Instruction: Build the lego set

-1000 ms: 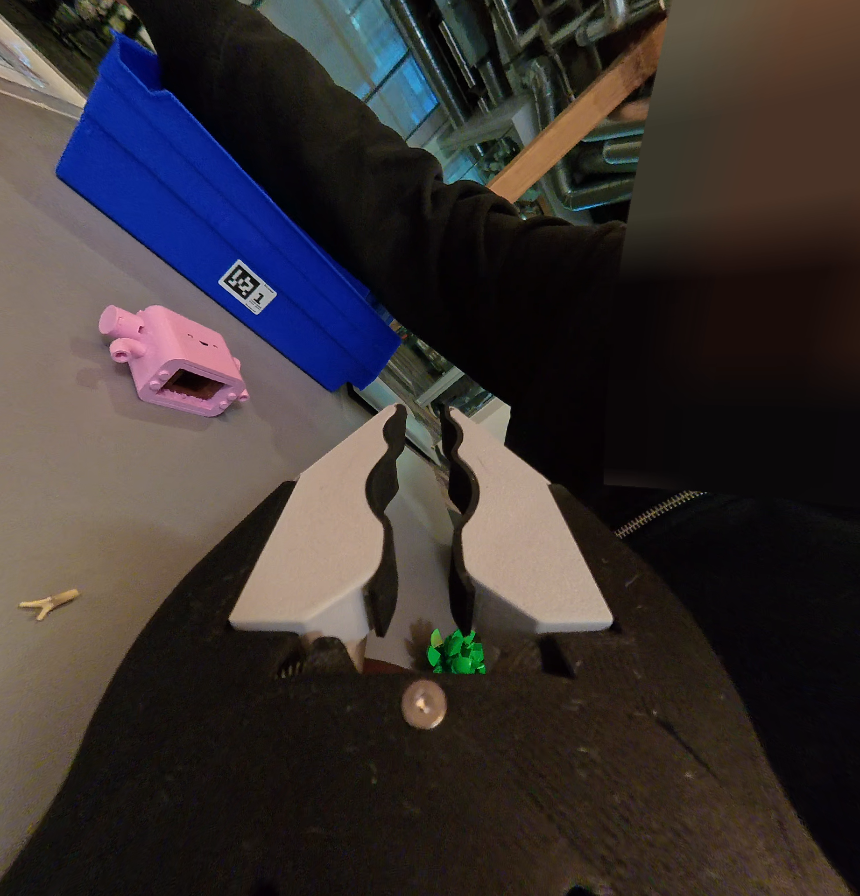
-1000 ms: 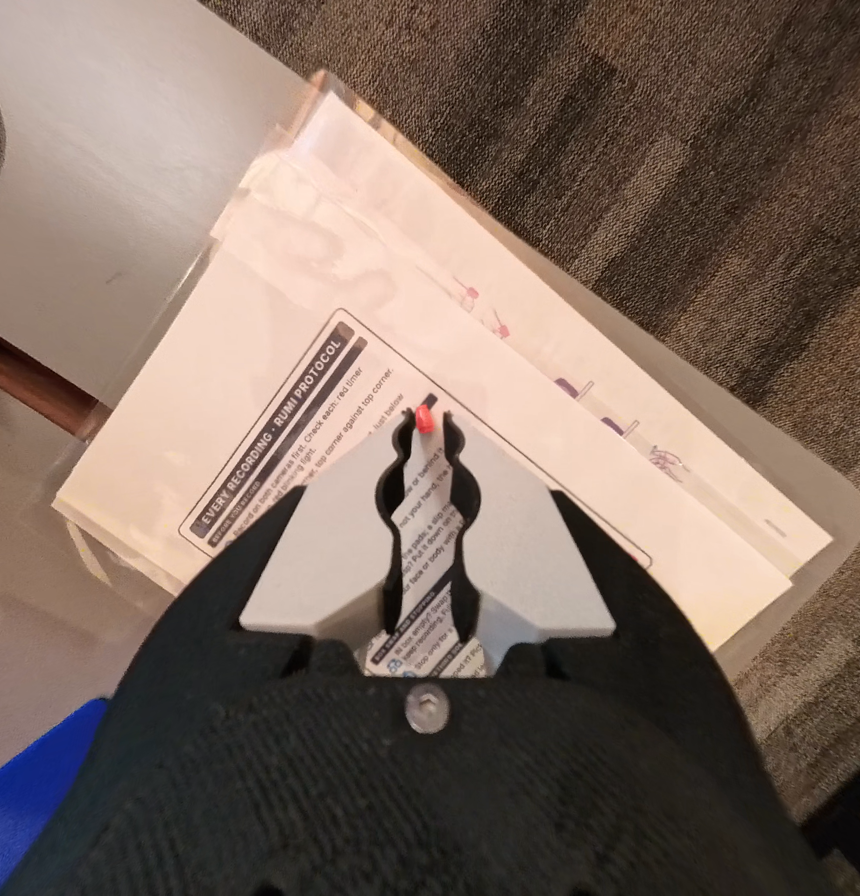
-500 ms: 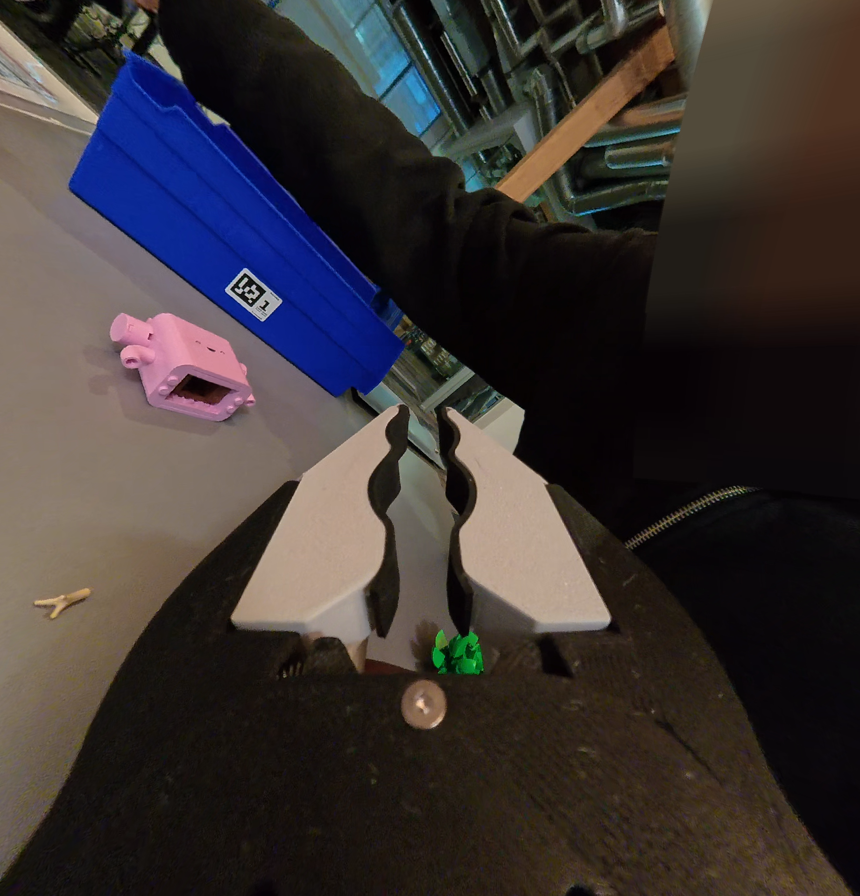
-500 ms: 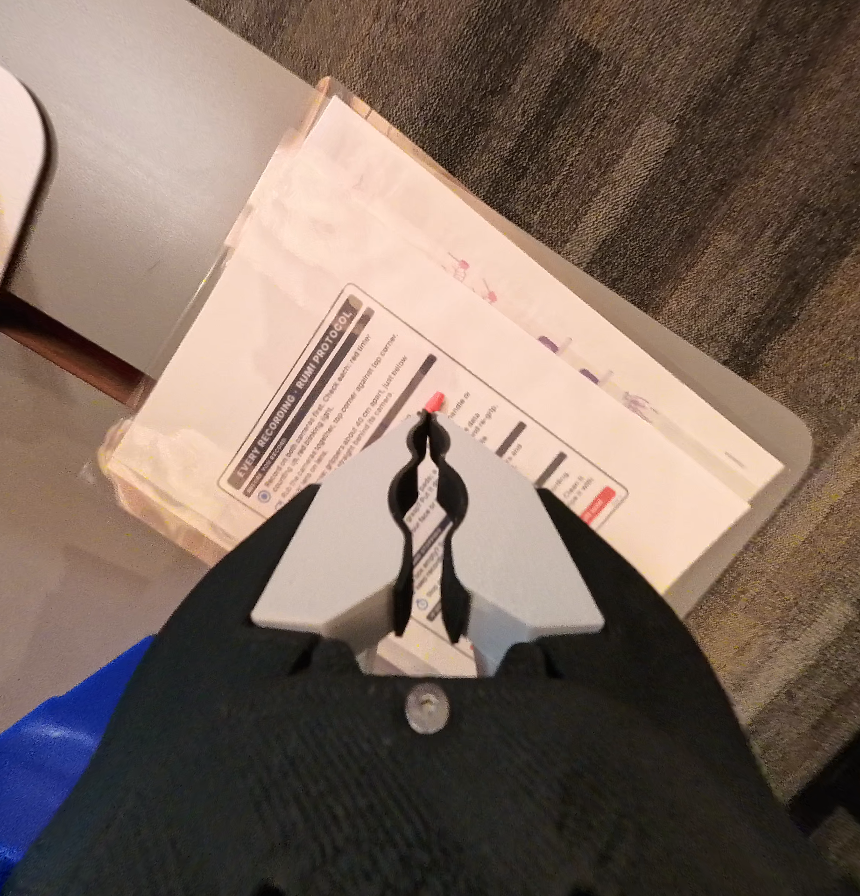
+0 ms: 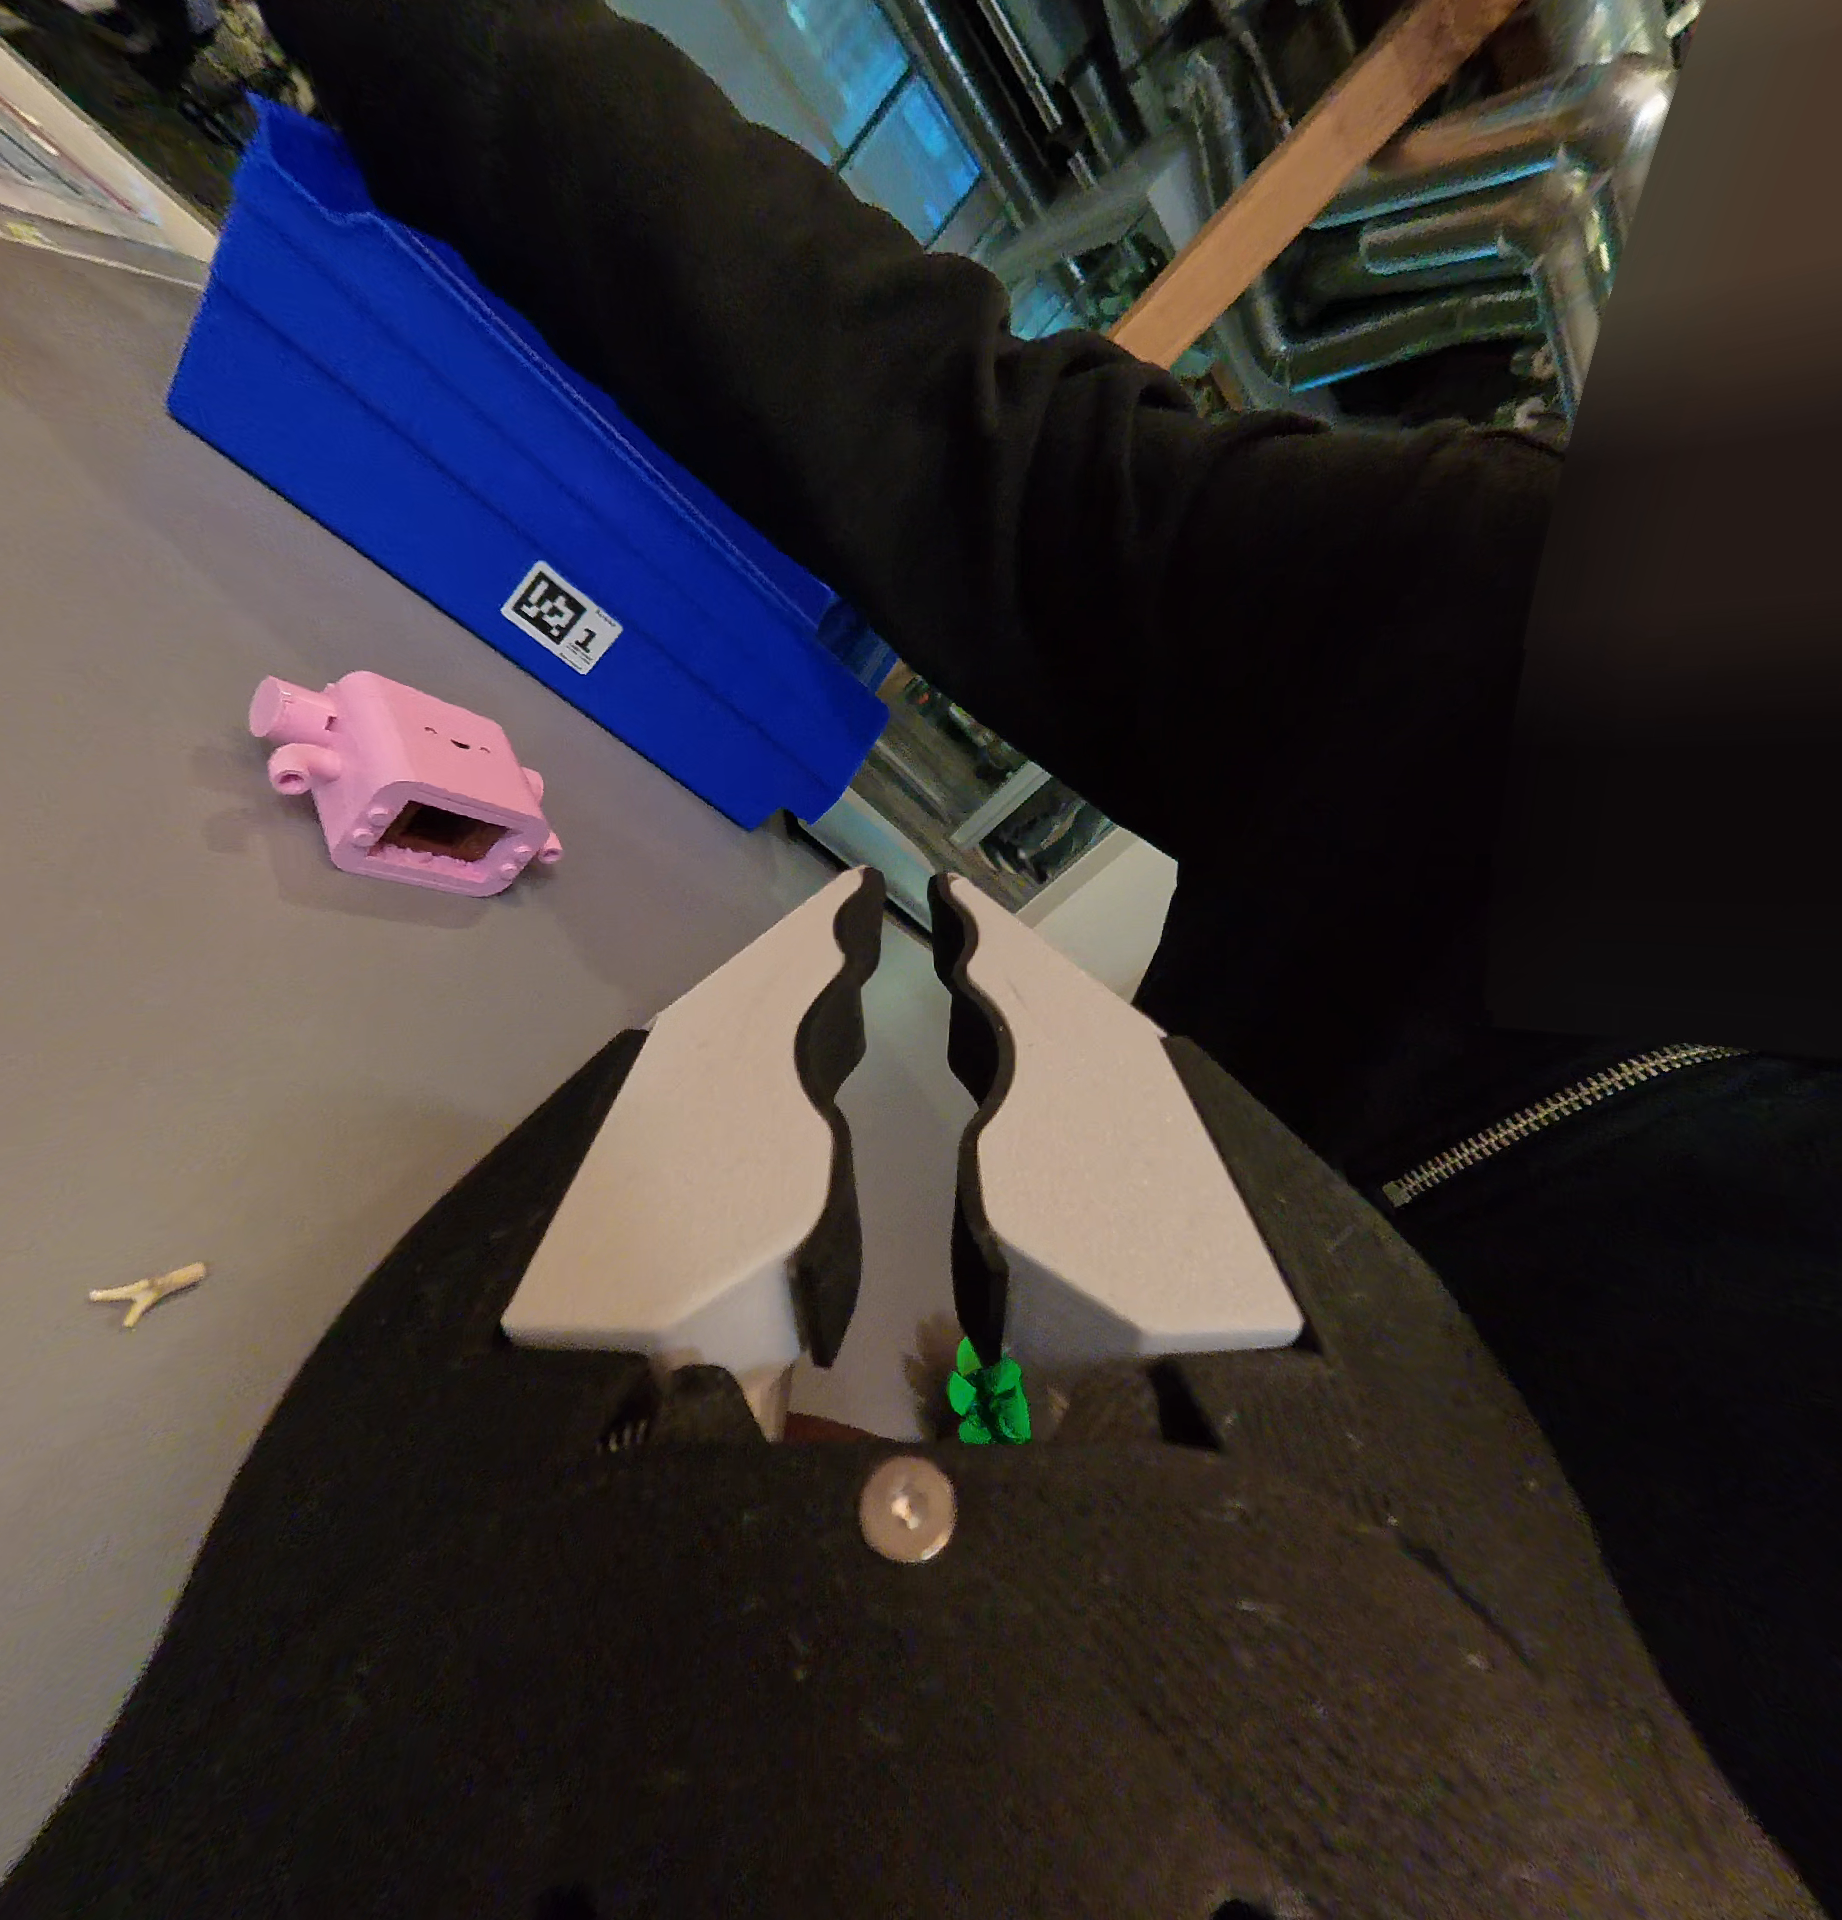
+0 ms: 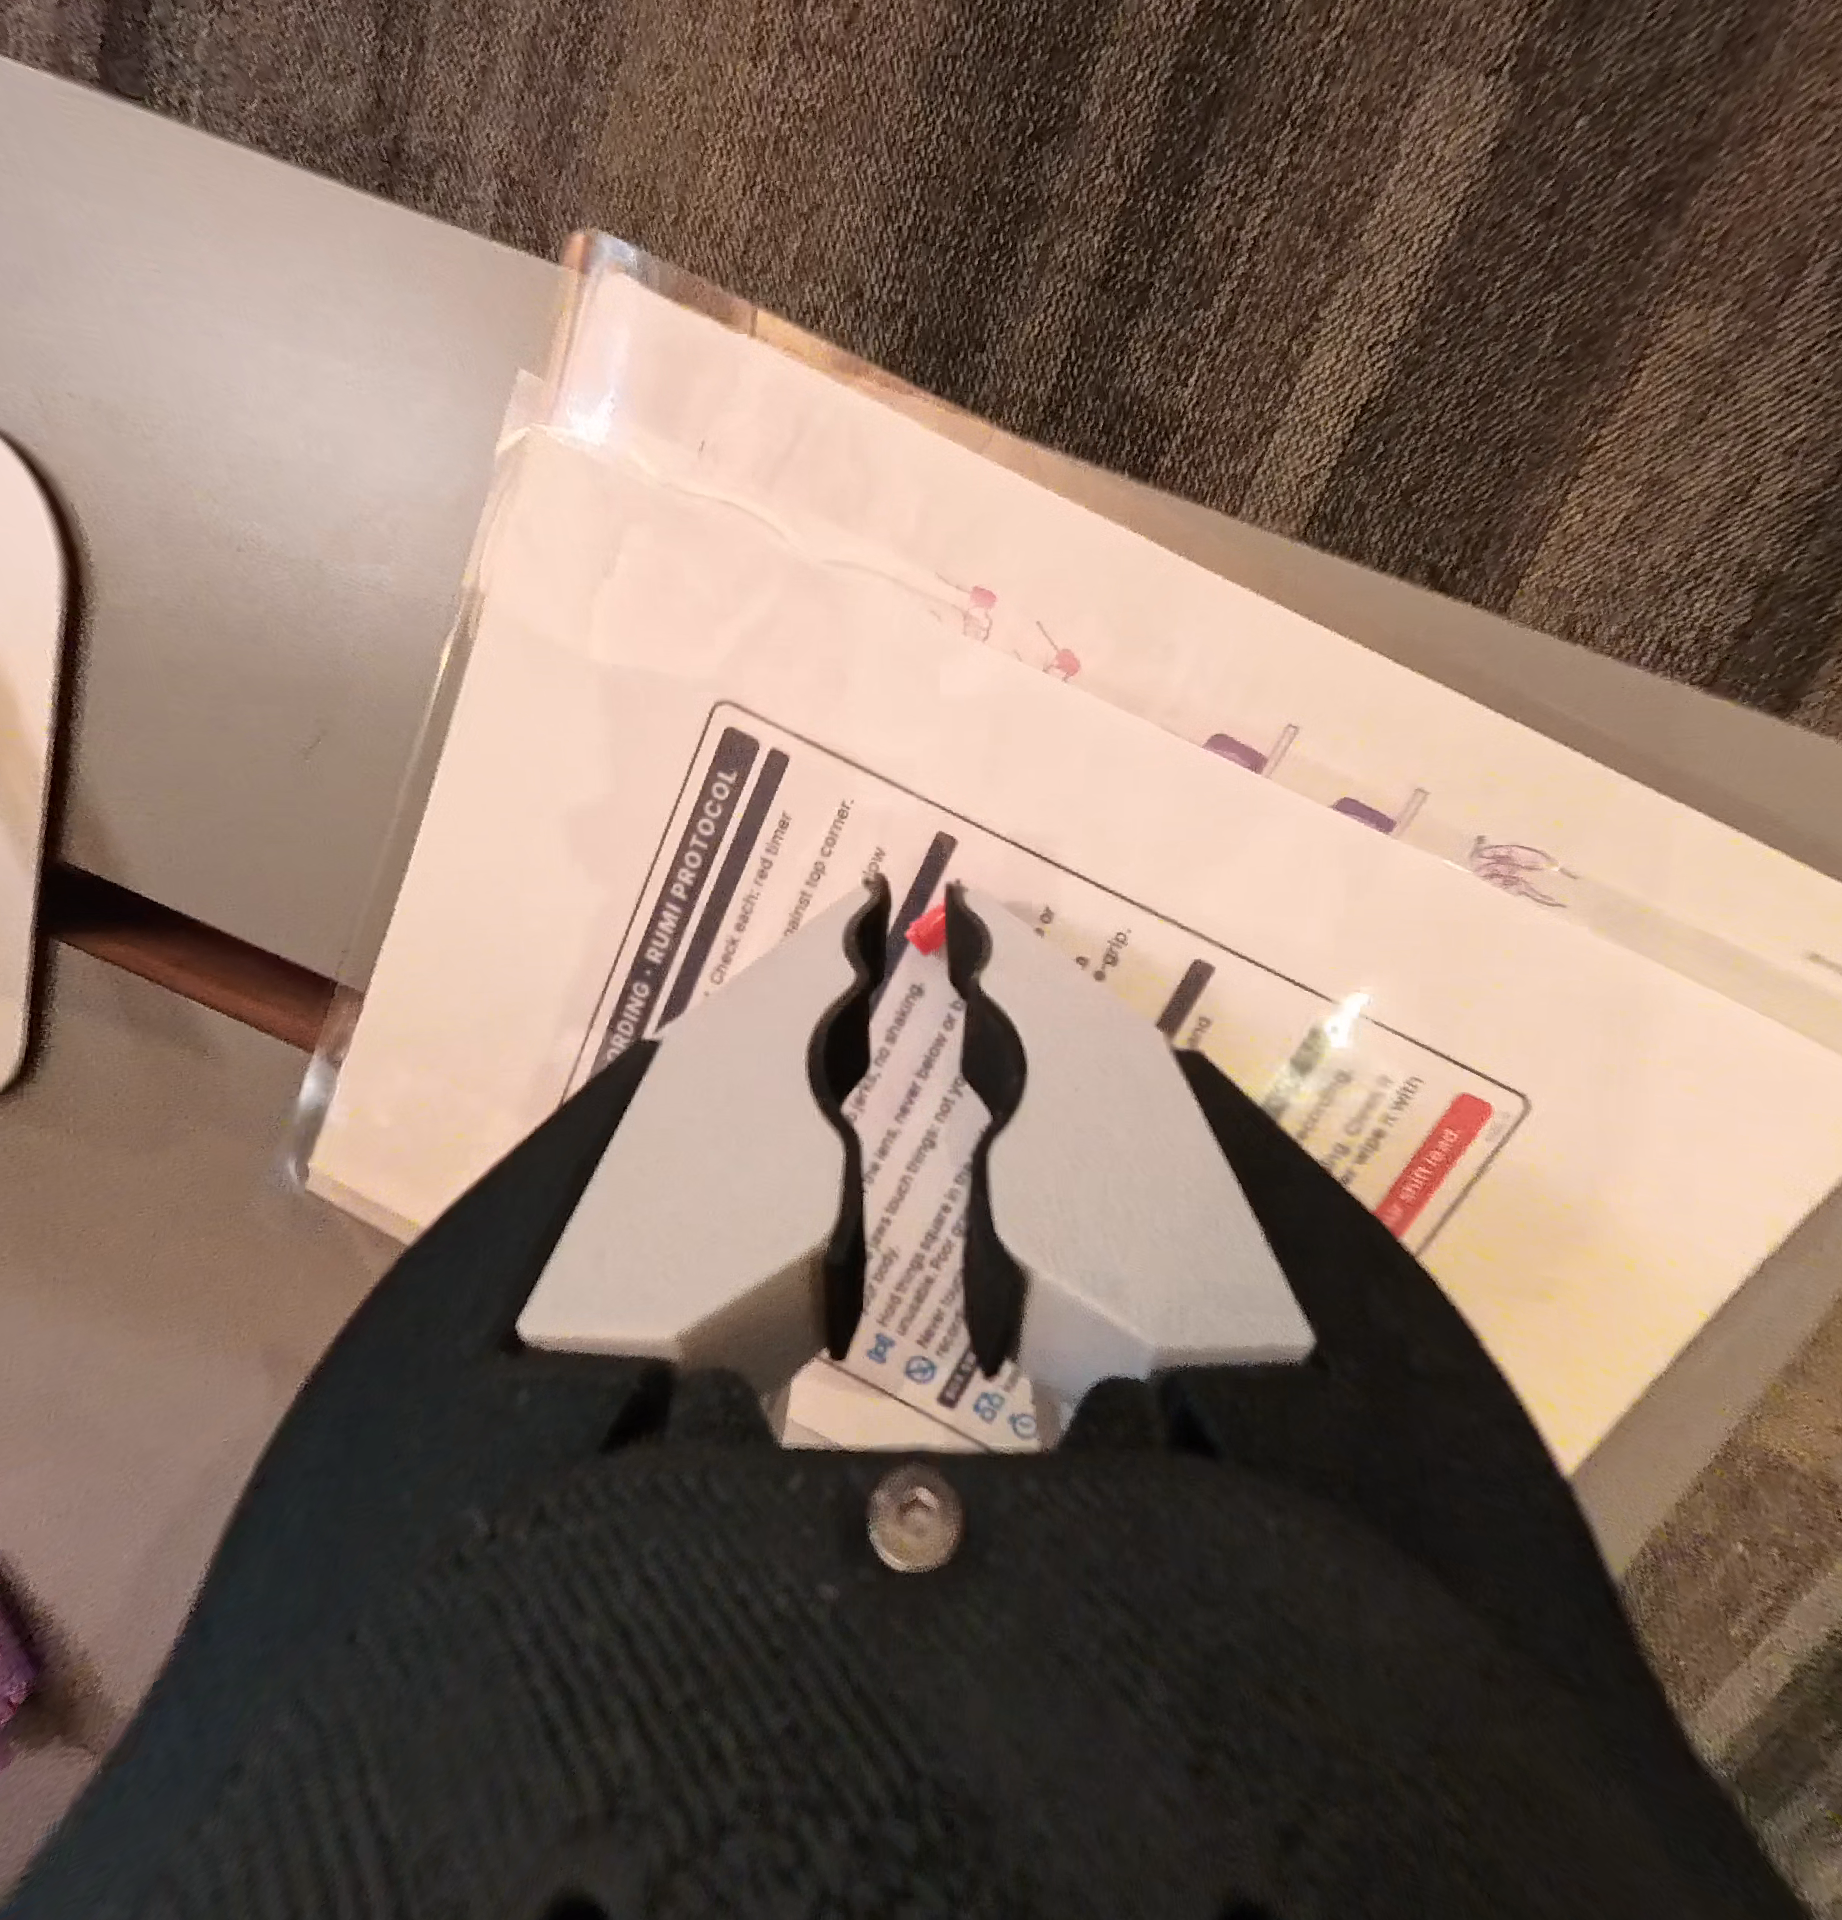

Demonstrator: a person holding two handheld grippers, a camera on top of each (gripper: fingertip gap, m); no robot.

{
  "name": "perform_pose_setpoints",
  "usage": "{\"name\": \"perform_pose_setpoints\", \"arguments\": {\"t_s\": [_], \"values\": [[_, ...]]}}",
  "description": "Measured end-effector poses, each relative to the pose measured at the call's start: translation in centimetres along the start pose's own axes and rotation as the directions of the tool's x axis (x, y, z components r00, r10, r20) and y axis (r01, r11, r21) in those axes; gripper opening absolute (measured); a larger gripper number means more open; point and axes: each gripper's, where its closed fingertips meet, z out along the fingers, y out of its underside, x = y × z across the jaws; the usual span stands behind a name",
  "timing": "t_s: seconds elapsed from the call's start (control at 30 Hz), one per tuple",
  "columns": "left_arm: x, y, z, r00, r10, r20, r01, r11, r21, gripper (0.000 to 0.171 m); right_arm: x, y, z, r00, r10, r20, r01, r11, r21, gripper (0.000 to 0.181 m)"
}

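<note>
In the left wrist view, my left gripper is narrowly open and hangs over the grey table's near edge. A small green leafy piece shows low in the gap by the right finger; I cannot tell if it touches. A pink lego body with an open square mouth lies on its side ahead to the left. A tiny tan forked piece lies nearer on the left. In the right wrist view, my right gripper holds a tiny red piece at its tips, against the right fingertip.
A blue bin with a square tag stands behind the pink body, and a person's black sleeve reaches across above it. Under the right gripper a clear holder of printed sheets stands at the table's edge, with carpet beyond. The tips of one gripper are about 50 centimetres away from the tips of the other.
The right jaws squeezed almost shut half a second ago and now stand slightly apart again, and the blue bin left that view. The left gripper drifted a little; its gap is unchanged.
</note>
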Motion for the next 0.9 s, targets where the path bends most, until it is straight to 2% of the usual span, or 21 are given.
{"name": "perform_pose_setpoints", "arguments": {"t_s": [0.17,0.33,0.47,0.63,0.73,0.8,0.9], "values": [[0.1,-0.1,-0.1,1.000,-0.008,-0.013,0.008,1.000,0.008,0.006,0.4,0.7,0.7,0.999,-0.004,-0.037,0.002,0.999,-0.053,0.009],[0.0,0.2,0.0,1.000,-0.008,-0.012,0.008,1.000,-0.008,0.005,-0.2,0.1,-0.4,1.000,0.016,0.001,-0.016,1.000,-0.001,0.013],[0.0,0.2,0.0,1.000,-0.009,-0.014,0.009,1.000,-0.003,0.005,0.4,1.4,-0.8,0.999,0.014,-0.040,-0.016,0.998,-0.063,0.017],[-0.3,0.3,0.0,1.000,-0.014,-0.007,0.014,1.000,-0.006,0.006,-0.1,1.4,-0.3,1.000,0.028,-0.012,-0.029,0.998,-0.064,0.016],[-0.5,0.4,0.0,1.000,-0.020,-0.004,0.020,1.000,-0.008,0.006,-0.6,1.8,0.2,1.000,0.027,-0.002,-0.027,0.993,-0.112,0.016],[-0.5,0.5,0.0,1.000,-0.021,-0.003,0.021,1.000,-0.011,0.006,-0.8,1.9,0.2,1.000,0.002,-0.005,-0.003,0.992,-0.125,0.009],[-0.5,0.5,0.0,1.000,-0.020,-0.004,0.020,1.000,-0.012,0.006,-0.7,2.1,0.0,0.999,-0.035,-0.037,0.030,0.989,-0.147,0.013]]}}
